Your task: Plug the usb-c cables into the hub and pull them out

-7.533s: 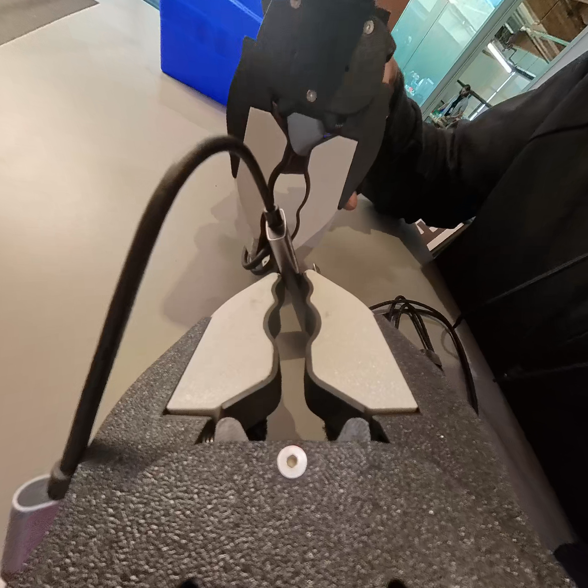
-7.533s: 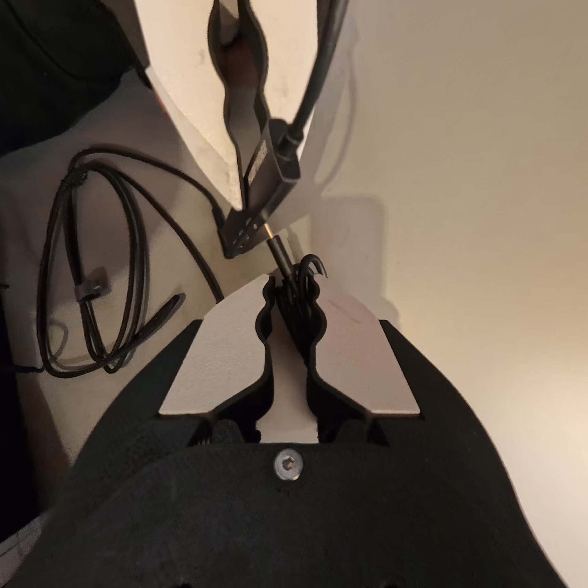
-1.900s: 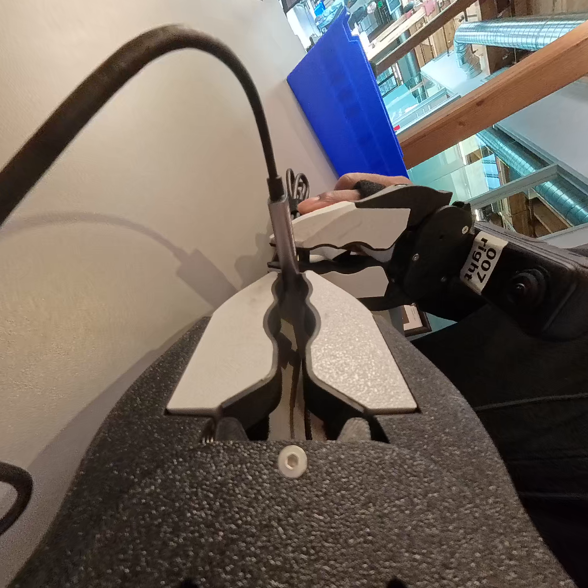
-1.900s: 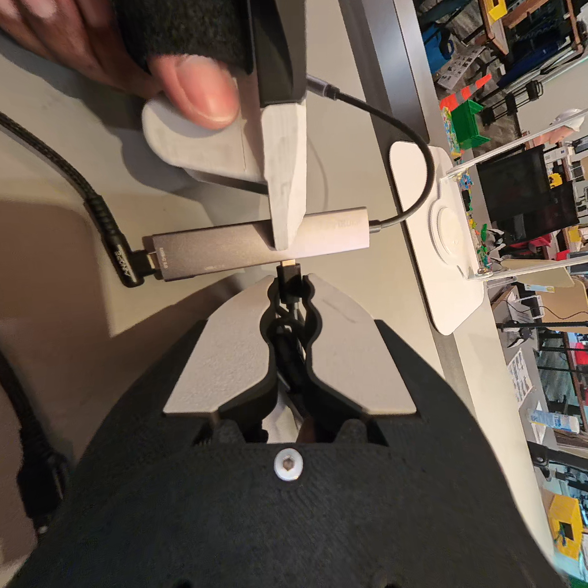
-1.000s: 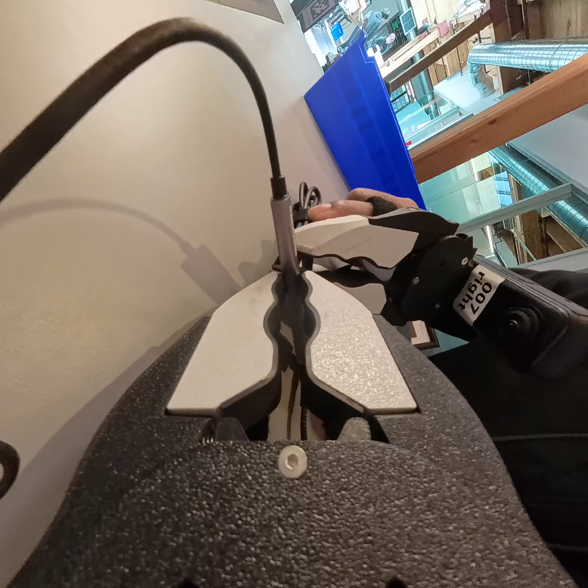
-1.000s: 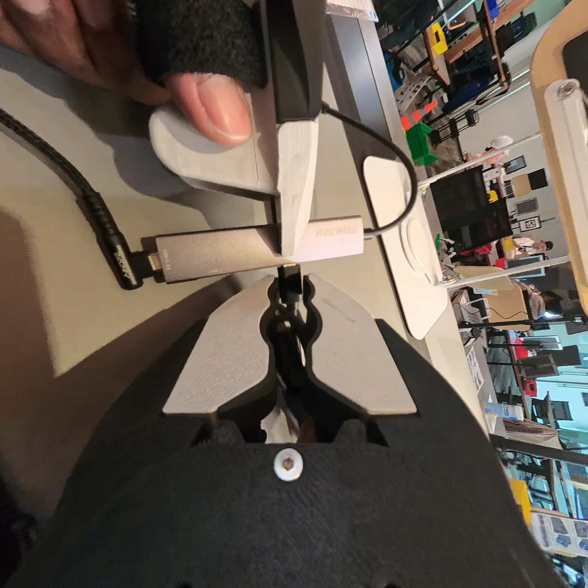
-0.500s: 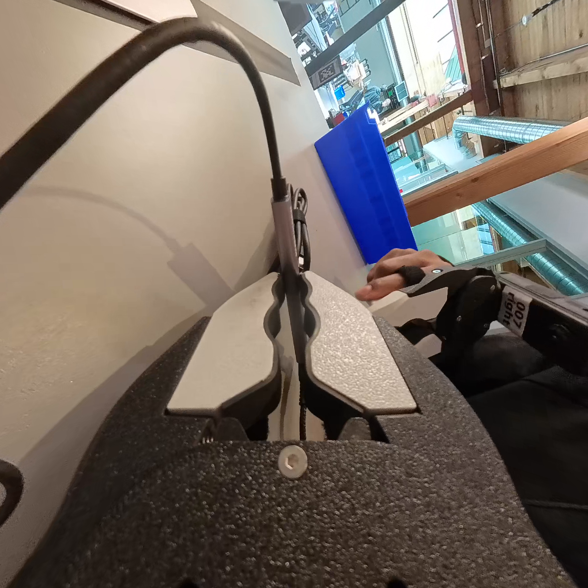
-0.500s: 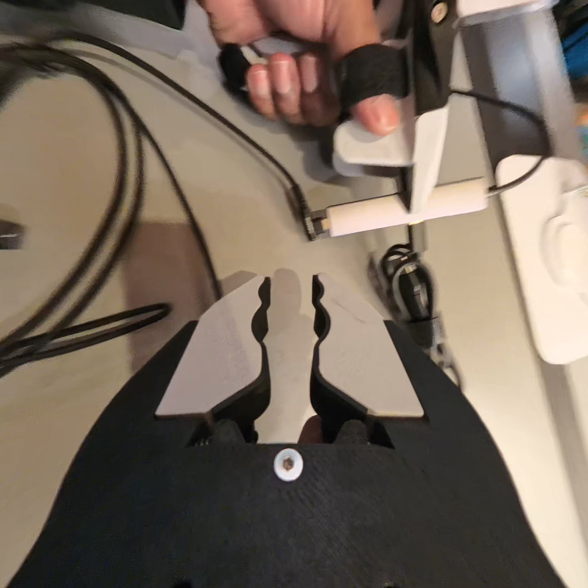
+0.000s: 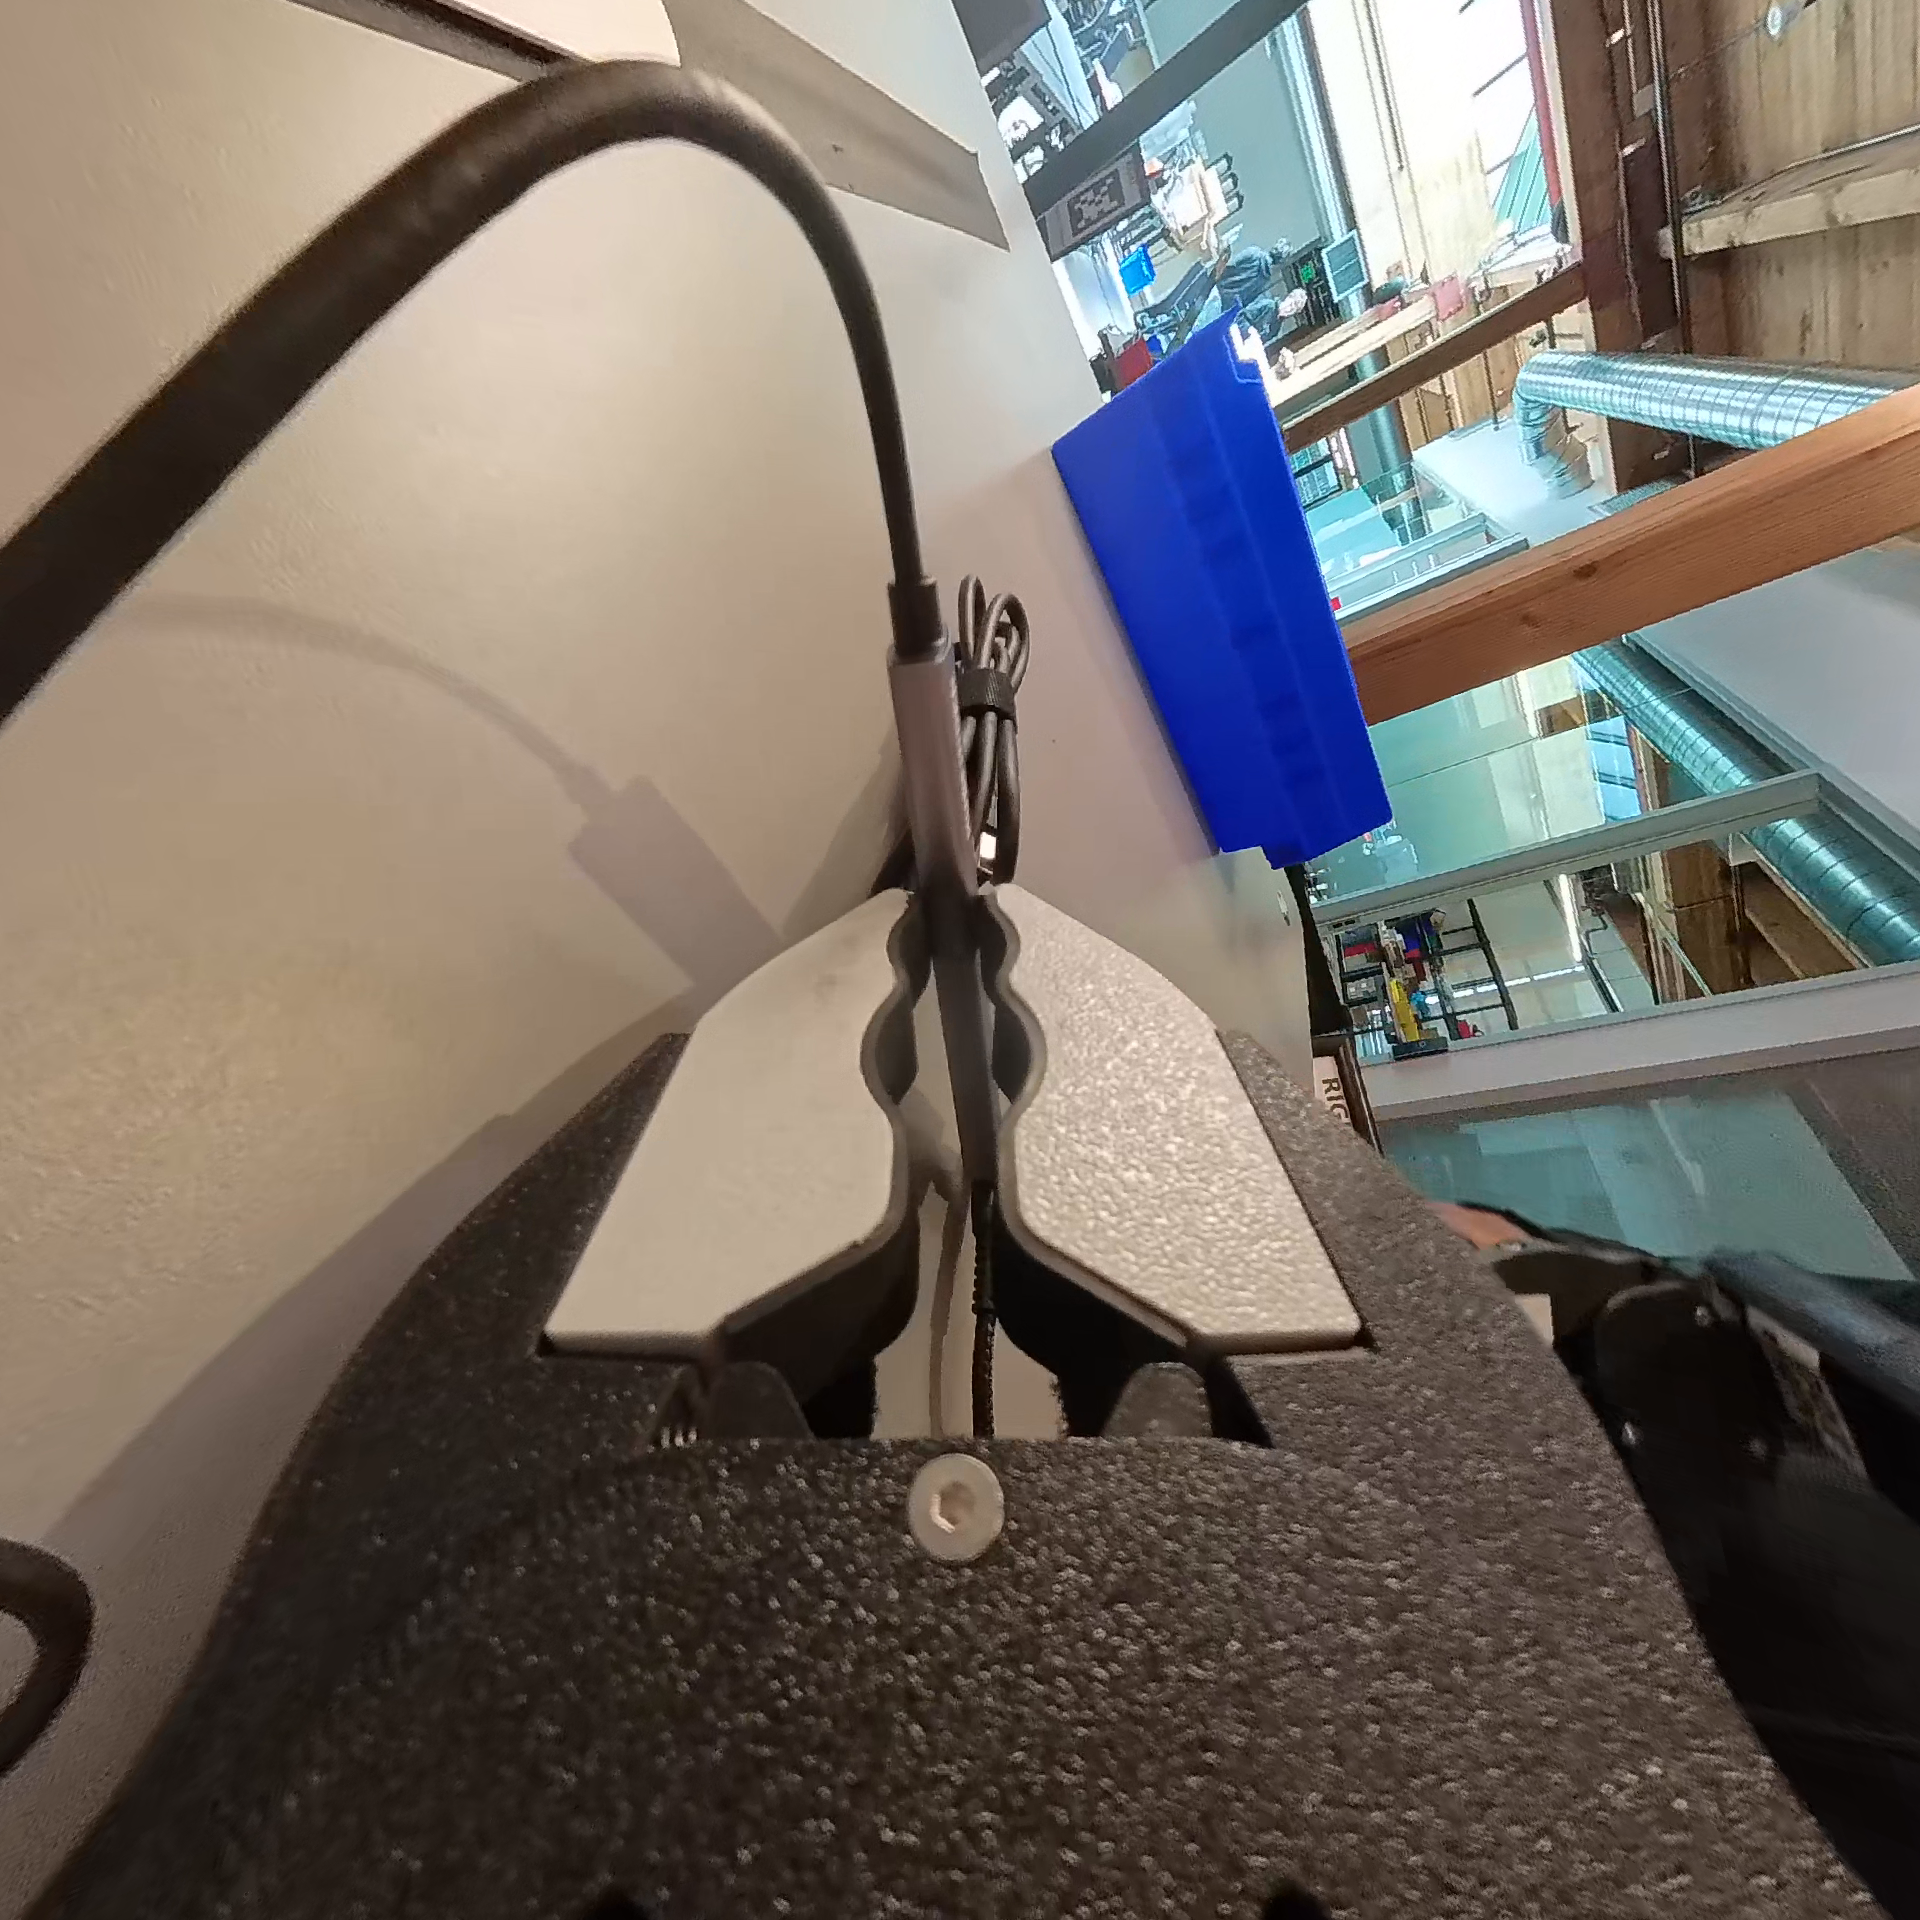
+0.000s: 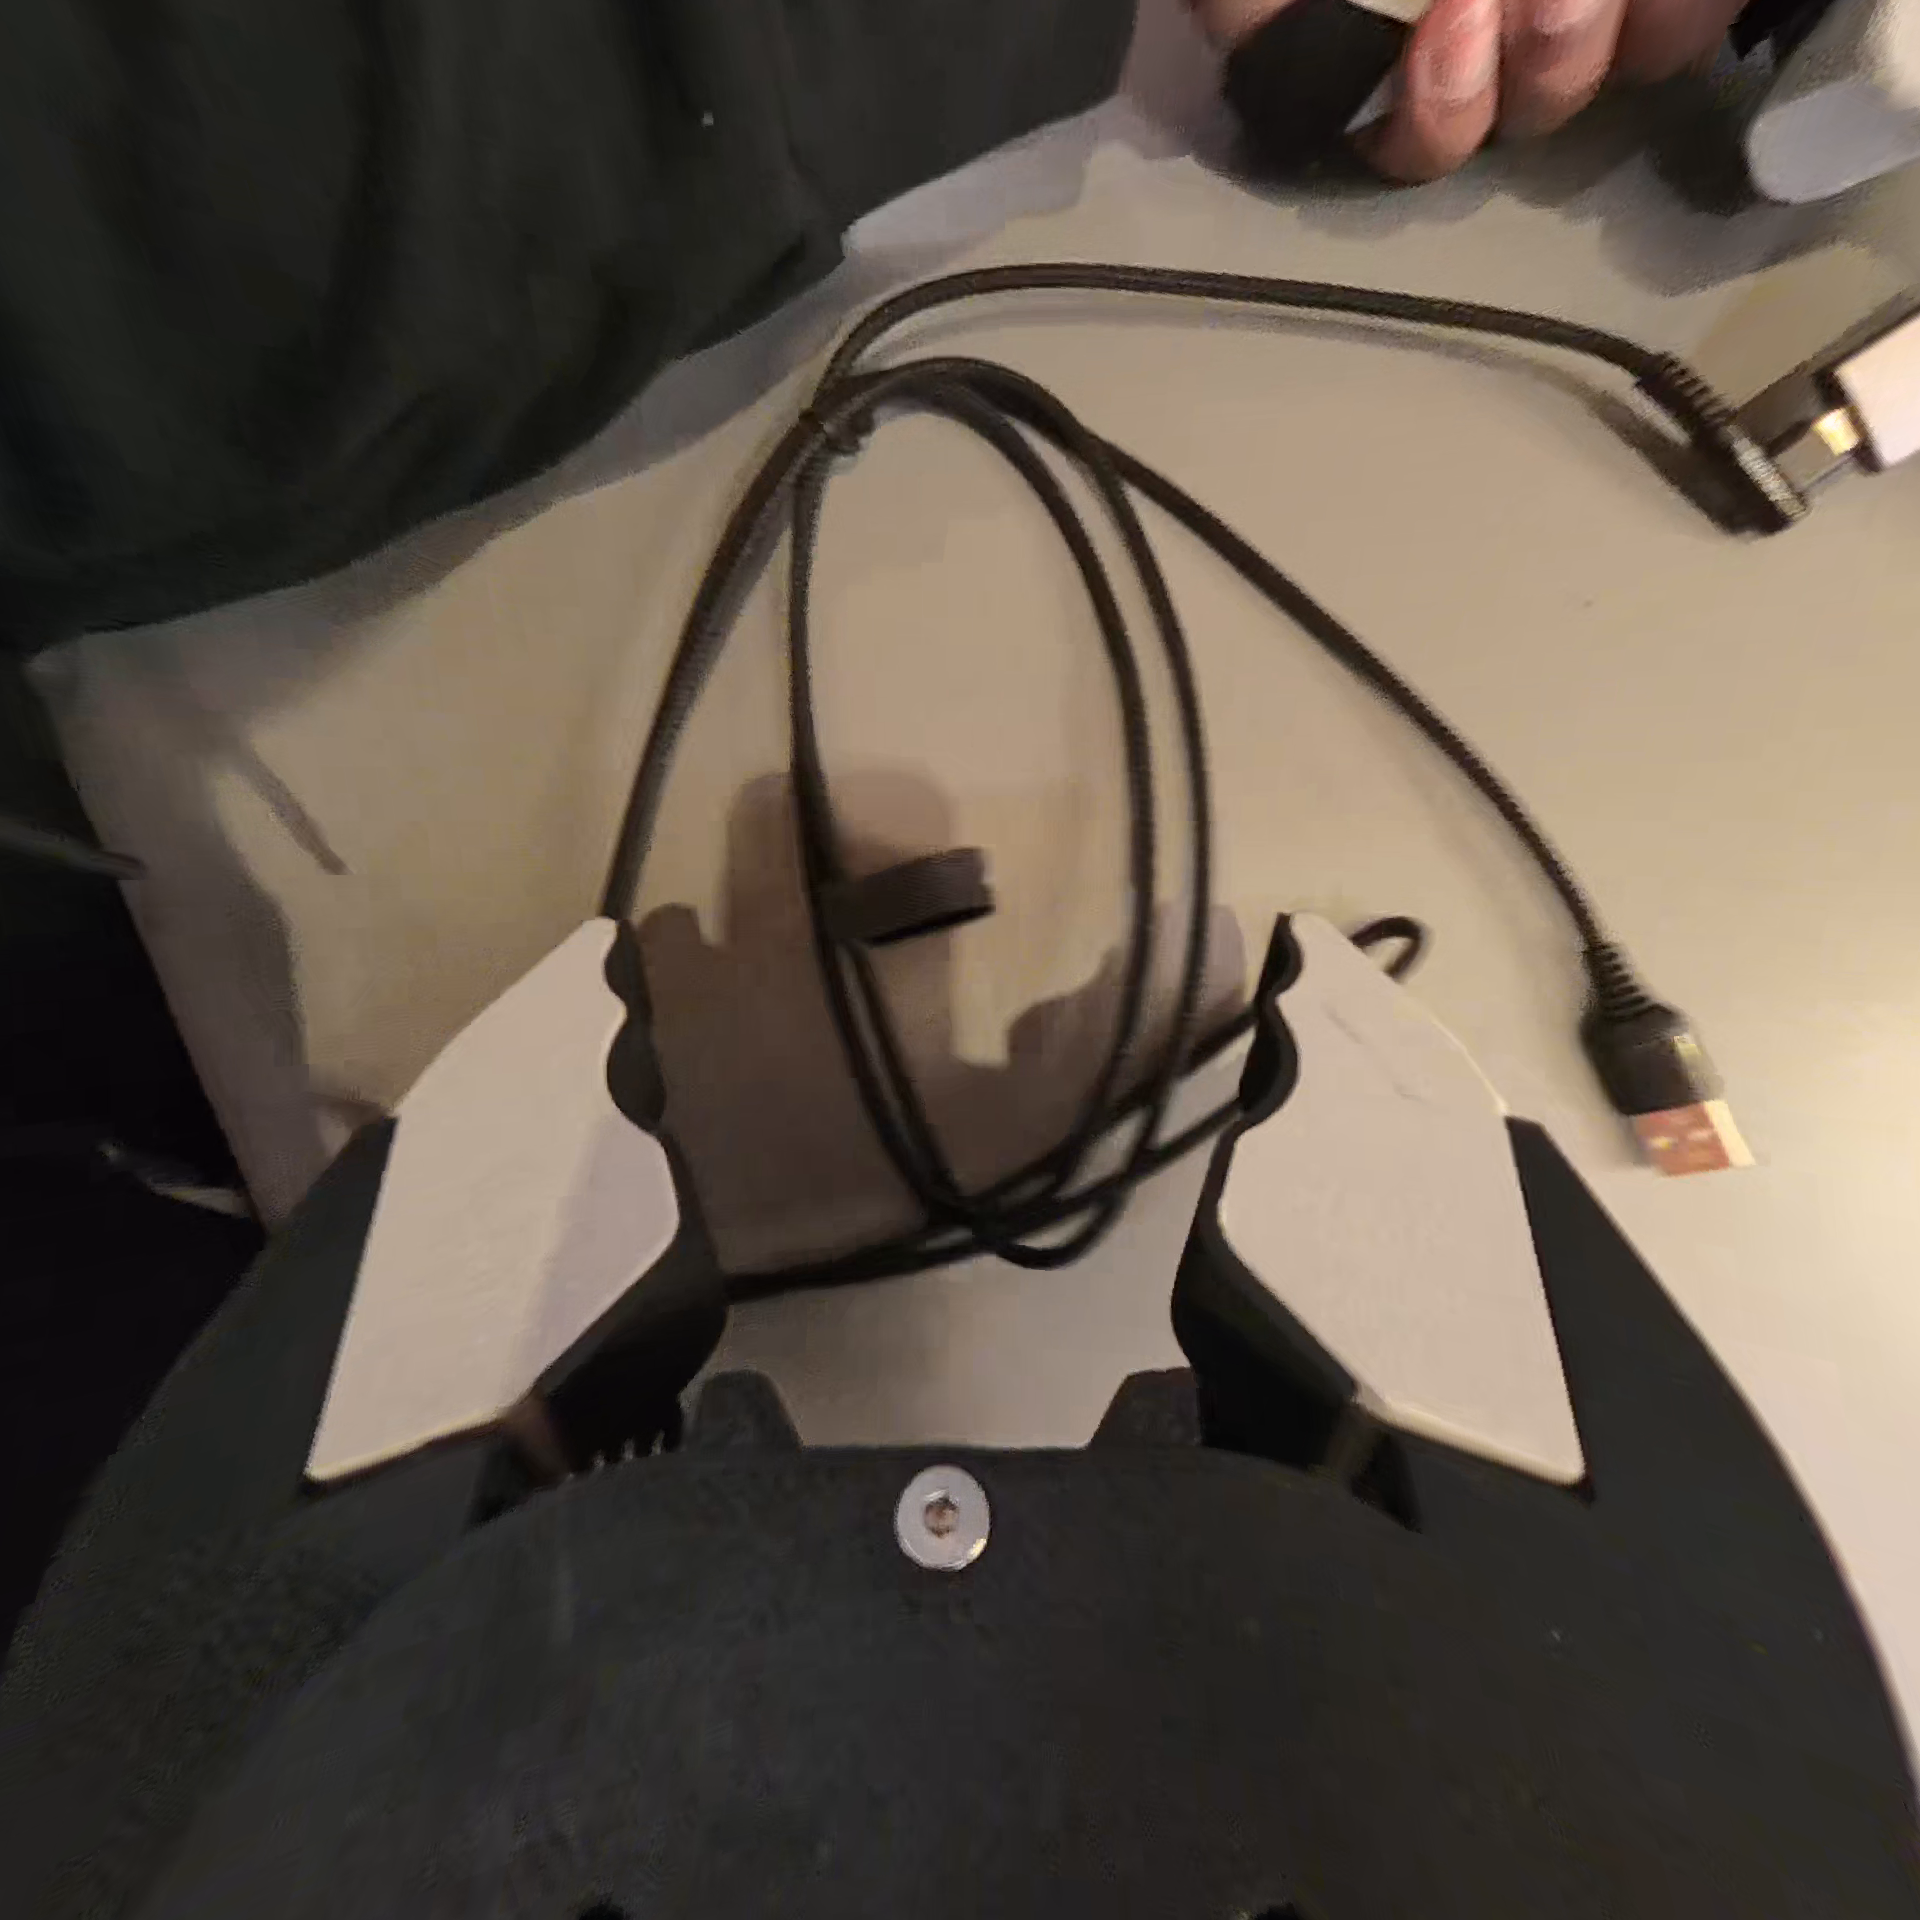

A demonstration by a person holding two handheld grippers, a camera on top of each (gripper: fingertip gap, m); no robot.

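In the left wrist view my left gripper (image 9: pixel 951 920) is shut on the grey hub (image 9: pixel 928 748), which I see edge-on, held just above the table. A thick black braided cable (image 9: pixel 623 114) is plugged into the hub's far end and arches away to the left. A small strapped cable bundle (image 9: pixel 995 707) lies just beyond the hub. In the right wrist view my right gripper (image 10: pixel 951 935) is wide open and empty above a coiled black braided cable (image 10: pixel 1174 748) with a strap (image 10: pixel 920 894). That cable's free plug (image 10: pixel 1683 1143) lies to the right. The hub's end (image 10: pixel 1886 416) shows at the upper right.
A blue bin (image 9: pixel 1226 623) lies on the beige table (image 9: pixel 364 727) beyond the hub. A hand (image 10: pixel 1455 83) with the left gripper's finger (image 10: pixel 1829 145) is at the top of the right wrist view. Dark clothing (image 10: pixel 364 260) fills the upper left.
My right gripper let go of the plug at the hub, opened wide and drew back, and now hangs over the coiled cable. My left gripper kept its hold on the hub.
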